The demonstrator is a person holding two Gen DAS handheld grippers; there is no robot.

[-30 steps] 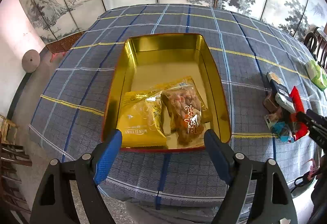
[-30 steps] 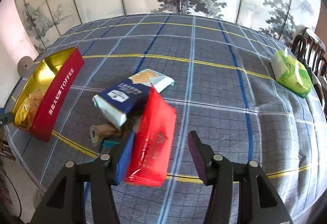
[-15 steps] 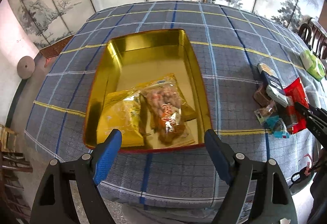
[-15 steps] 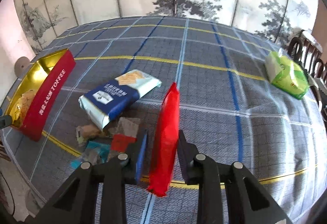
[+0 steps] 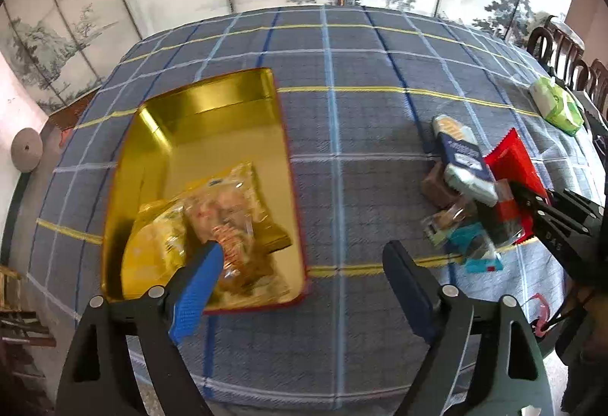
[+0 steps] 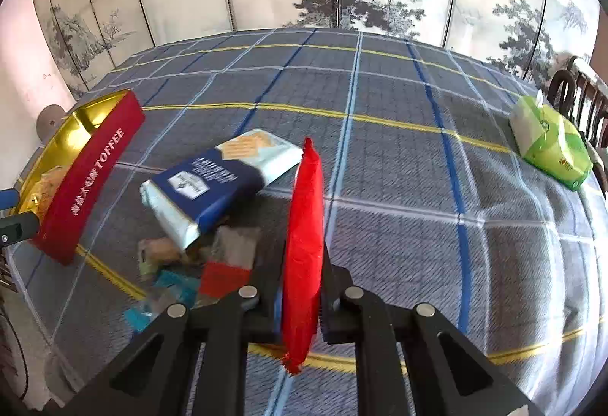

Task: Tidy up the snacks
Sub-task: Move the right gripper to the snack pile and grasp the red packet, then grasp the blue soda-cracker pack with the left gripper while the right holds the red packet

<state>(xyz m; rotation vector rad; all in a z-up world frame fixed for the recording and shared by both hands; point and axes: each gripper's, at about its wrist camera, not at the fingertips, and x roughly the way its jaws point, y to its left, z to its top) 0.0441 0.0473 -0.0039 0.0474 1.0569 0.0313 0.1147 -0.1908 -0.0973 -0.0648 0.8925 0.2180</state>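
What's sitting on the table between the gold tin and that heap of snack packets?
Nothing: only bare checked tablecloth lies between the gold tin and the heap of snack packets, as the left wrist view shows.

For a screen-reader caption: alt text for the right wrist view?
The right gripper is shut on a flat red snack packet held edge-up above a blue plaid tablecloth. To its left lie a navy-and-white biscuit pack and a gold-lined red toffee tin.

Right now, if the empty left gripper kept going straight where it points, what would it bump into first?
Probably the checked tablecloth, bare between its fingers. The left gripper, jaws opening, aims between the gold tin and the snack pile. Depth is uncertain.
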